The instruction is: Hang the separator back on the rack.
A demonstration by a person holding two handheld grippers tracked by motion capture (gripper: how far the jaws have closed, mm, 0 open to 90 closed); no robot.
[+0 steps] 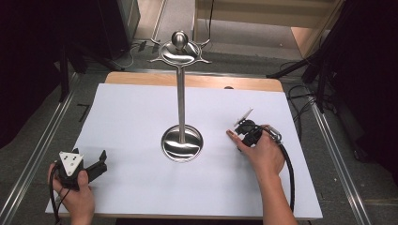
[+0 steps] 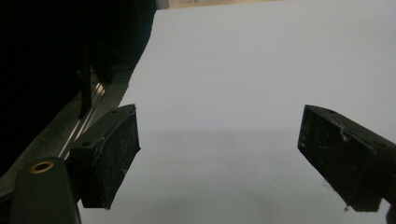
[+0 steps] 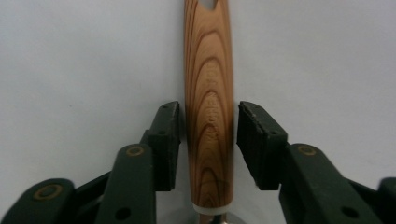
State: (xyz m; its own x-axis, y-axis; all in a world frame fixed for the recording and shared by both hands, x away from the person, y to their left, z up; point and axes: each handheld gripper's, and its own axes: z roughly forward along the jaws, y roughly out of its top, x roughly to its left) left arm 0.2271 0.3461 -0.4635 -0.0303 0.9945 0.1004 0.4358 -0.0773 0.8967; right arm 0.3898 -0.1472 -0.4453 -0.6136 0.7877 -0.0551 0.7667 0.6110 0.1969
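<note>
Right gripper (image 3: 205,144) near desk's (image 1: 141,108) right edge, jaws narrow, straddling a wooden handle (image 3: 208,93), small gaps either side; left gripper (image 2: 219,158) wide apart, near-left corner; steel stand (image 1: 180,93) mid-desk.

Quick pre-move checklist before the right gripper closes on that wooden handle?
1. Wooden handle between the right gripper jaws: ok.
2. Jaws open, gap on each side: ok.
3. Handle runs straight along the jaw axis: ok.
4. Left gripper open, nothing between its jaws: ok.
5. Metal stand upright, apart from both grippers: ok.
6. What sits at the handle's lower end: cannot tell.
</note>
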